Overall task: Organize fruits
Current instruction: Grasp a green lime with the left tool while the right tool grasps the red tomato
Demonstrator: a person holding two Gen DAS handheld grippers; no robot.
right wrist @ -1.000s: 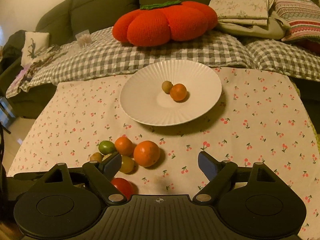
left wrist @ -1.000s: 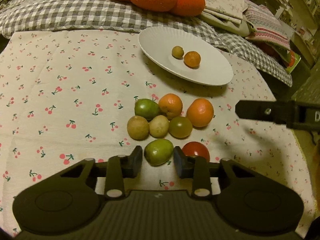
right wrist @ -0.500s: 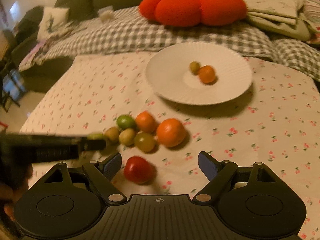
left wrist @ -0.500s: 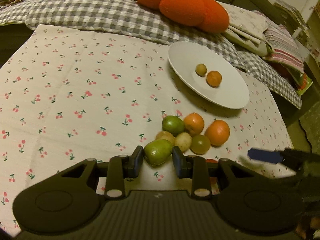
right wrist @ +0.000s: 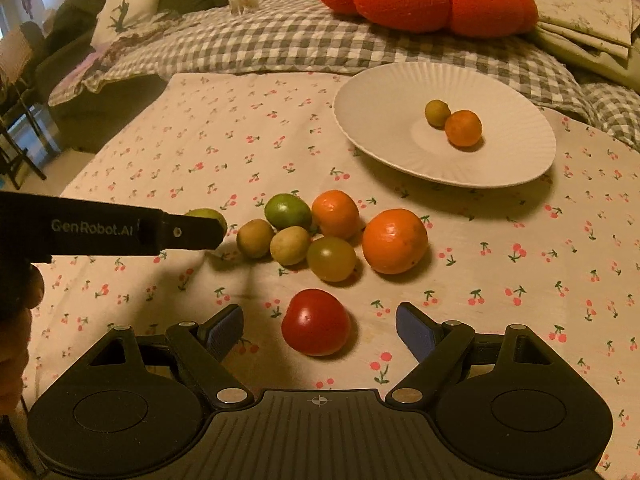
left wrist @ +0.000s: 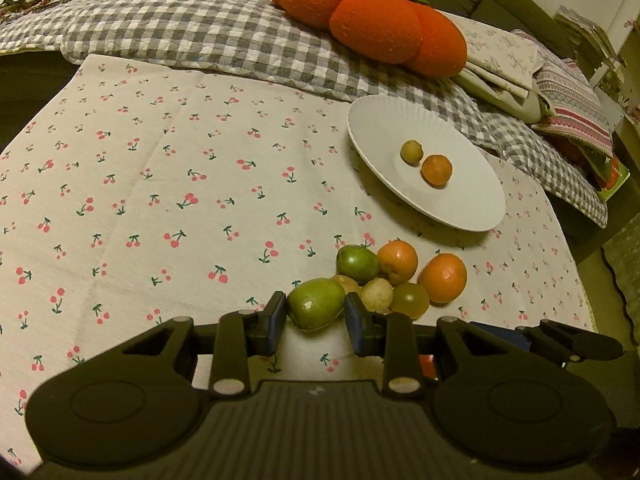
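Plate (right wrist: 516, 160) held two small fruits; six stayed clustered on the tablecloth (left wrist: 160, 200). Left gripper (left wrist: 316, 316) pinched a green fruit (left wrist: 316, 308), lifted. Right gripper (right wrist: 318, 328), fingers spread and narrowing slightly, straddled the red tomato (right wrist: 316, 322), not yet gripped.

You have bare tablecloth (right wrist: 248, 152) on the left to pass over. The fruit cluster (right wrist: 332, 232) stands between your grippers and the plate (right wrist: 384, 92), whose near half lies free. The left gripper's arm (right wrist: 104, 230) bars the cluster's left side.
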